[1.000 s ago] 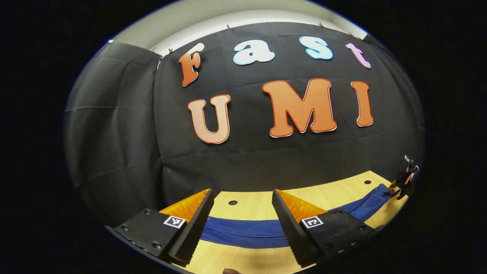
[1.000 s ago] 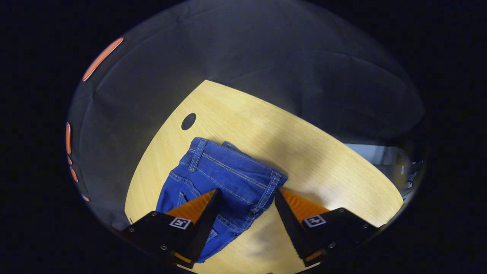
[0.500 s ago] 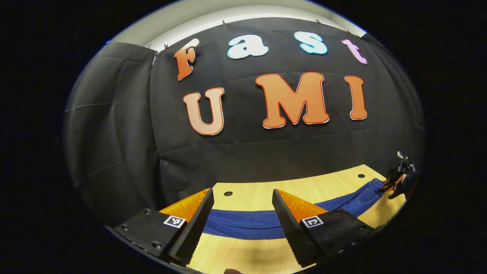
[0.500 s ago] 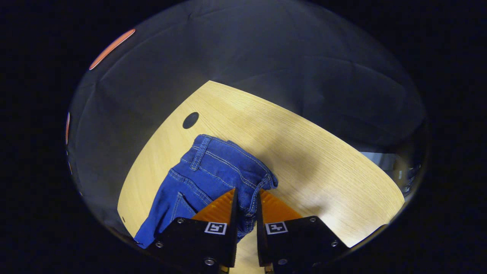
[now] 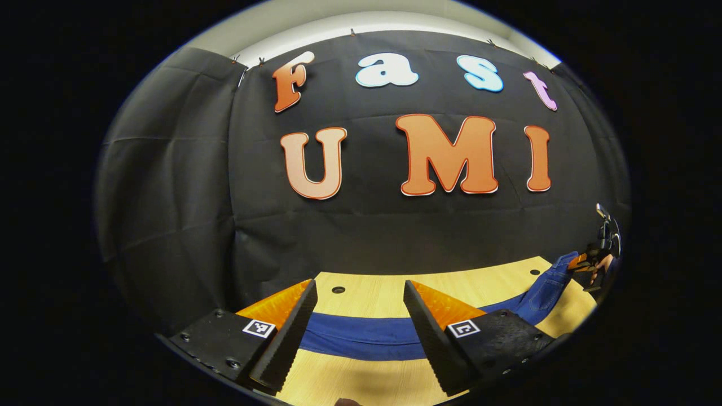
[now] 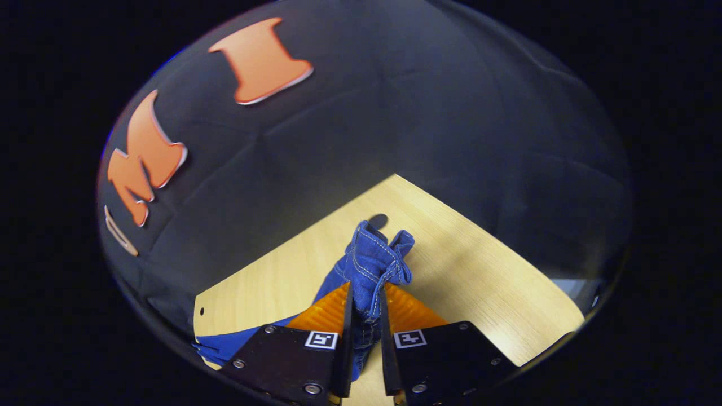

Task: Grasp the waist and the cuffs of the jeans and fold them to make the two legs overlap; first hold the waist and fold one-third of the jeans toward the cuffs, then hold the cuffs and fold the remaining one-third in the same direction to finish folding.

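Observation:
Blue jeans (image 5: 361, 336) lie stretched across the wooden table (image 5: 372, 296), the legs running between my left gripper's fingers. My left gripper (image 5: 357, 332) hangs open just above the leg fabric, touching nothing that I can see. At the far right of the left gripper view, the other gripper (image 5: 586, 261) holds the waist end lifted off the table. In the right gripper view, my right gripper (image 6: 365, 327) is shut on the jeans' waist (image 6: 375, 262), which bunches up above the fingertips and hangs clear of the table (image 6: 479, 282).
Small round holes (image 5: 338, 290) mark the table top near its far edge. The black cloth wall (image 5: 366, 225) rises right behind the table. The table's corner (image 6: 395, 177) and right edge lie past the raised waist in the right gripper view.
The right gripper closed on the waist and then lifted it off the table, tilting upward. The left gripper stayed open over the legs, with only a slight shift.

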`<state>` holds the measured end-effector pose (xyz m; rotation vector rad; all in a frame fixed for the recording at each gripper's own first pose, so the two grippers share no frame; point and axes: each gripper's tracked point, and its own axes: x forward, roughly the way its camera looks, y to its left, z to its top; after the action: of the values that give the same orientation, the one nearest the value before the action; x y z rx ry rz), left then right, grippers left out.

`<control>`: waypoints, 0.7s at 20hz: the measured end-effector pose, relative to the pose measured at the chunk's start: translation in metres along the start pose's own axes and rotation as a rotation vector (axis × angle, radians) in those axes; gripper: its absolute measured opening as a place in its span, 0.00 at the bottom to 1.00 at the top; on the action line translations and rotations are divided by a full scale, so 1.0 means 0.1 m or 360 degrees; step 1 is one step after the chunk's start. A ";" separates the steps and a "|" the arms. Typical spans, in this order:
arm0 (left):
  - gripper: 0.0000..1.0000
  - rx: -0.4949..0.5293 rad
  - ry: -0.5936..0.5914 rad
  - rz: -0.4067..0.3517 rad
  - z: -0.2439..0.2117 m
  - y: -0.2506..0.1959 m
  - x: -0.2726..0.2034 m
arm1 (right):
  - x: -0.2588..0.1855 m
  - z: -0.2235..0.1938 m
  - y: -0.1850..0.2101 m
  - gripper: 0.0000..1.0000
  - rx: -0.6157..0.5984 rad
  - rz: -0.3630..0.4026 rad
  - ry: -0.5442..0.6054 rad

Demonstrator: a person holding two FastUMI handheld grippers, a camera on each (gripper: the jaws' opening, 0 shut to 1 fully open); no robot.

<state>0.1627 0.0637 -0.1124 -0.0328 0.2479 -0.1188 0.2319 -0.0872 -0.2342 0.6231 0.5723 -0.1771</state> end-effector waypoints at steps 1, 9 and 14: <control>0.95 -0.0003 -0.0005 -0.0021 0.00 0.06 0.05 | -0.12 0.08 0.17 0.22 -0.0031 0.0048 -0.0038; 0.95 -0.0106 0.0033 -0.0079 -0.22 0.80 0.45 | -0.76 -0.06 1.72 0.22 -0.0606 0.0247 -0.0222; 0.95 -0.0142 0.0080 -0.0048 -0.44 1.24 0.58 | -0.67 -0.68 2.54 0.22 -0.0875 0.0316 -0.0179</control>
<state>0.2218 0.1786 -0.1749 -0.1221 0.3029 -0.1384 0.2278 0.1570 -0.1150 0.1317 0.4208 0.1317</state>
